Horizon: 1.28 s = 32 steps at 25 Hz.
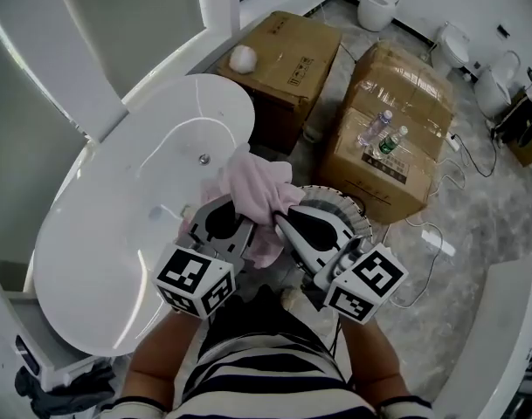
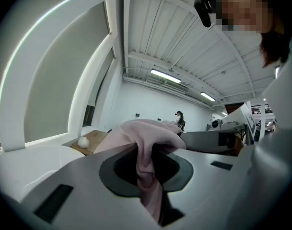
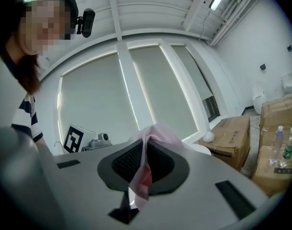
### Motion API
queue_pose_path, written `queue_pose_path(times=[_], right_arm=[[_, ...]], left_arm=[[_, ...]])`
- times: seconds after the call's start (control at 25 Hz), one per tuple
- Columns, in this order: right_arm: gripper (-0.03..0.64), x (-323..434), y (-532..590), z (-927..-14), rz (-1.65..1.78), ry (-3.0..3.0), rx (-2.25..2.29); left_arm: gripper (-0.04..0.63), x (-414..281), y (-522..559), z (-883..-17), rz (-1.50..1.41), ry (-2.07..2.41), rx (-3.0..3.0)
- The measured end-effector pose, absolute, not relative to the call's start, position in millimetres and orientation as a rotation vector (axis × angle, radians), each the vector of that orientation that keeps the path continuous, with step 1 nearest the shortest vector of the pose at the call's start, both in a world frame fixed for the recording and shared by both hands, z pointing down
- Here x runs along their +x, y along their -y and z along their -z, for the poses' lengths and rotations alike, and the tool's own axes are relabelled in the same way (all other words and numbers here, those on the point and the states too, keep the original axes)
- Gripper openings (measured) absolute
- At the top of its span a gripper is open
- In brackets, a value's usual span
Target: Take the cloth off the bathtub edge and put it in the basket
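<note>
The left claw [image 2: 146, 163] and the right claw [image 3: 143, 170] are each clenched on a fold of the pink cloth [image 1: 260, 192], which hangs bunched between them beside the white bathtub [image 1: 108, 234], with the ribbed basket [image 1: 342, 204] under the right claw.

One pink cloth [image 1: 261, 190], one white bathtub [image 1: 117, 234] and one basket [image 1: 348, 209]. Two cardboard boxes: the left box [image 1: 292, 46] carries one white ball [image 1: 243, 58] at its top's left corner, the right box [image 1: 401, 81] two plastic bottles [image 1: 376, 129]. Two tongs: left tongs [image 1: 233, 206], right tongs [image 1: 287, 219].
</note>
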State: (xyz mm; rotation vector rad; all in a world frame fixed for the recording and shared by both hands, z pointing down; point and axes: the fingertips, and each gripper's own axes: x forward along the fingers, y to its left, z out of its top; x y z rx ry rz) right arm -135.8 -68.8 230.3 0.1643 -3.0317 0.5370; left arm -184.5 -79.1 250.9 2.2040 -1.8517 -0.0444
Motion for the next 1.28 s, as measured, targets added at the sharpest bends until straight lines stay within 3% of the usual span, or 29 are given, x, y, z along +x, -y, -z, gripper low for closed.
queue_pose_path(times=[0.76,1.28], right_arm=[[0.048,-9.8,148.5,-160.2,-0.311,3.151,0.492],[0.048,58.0,179.6,-227.0,-0.398,2.991,0.750]], left_arm=[[0.055,-53.2,169.9,-174.0,0.252,1.590,2.482],[0.057,20.5,197.9,-243.4,0.075,1.364,2.505]])
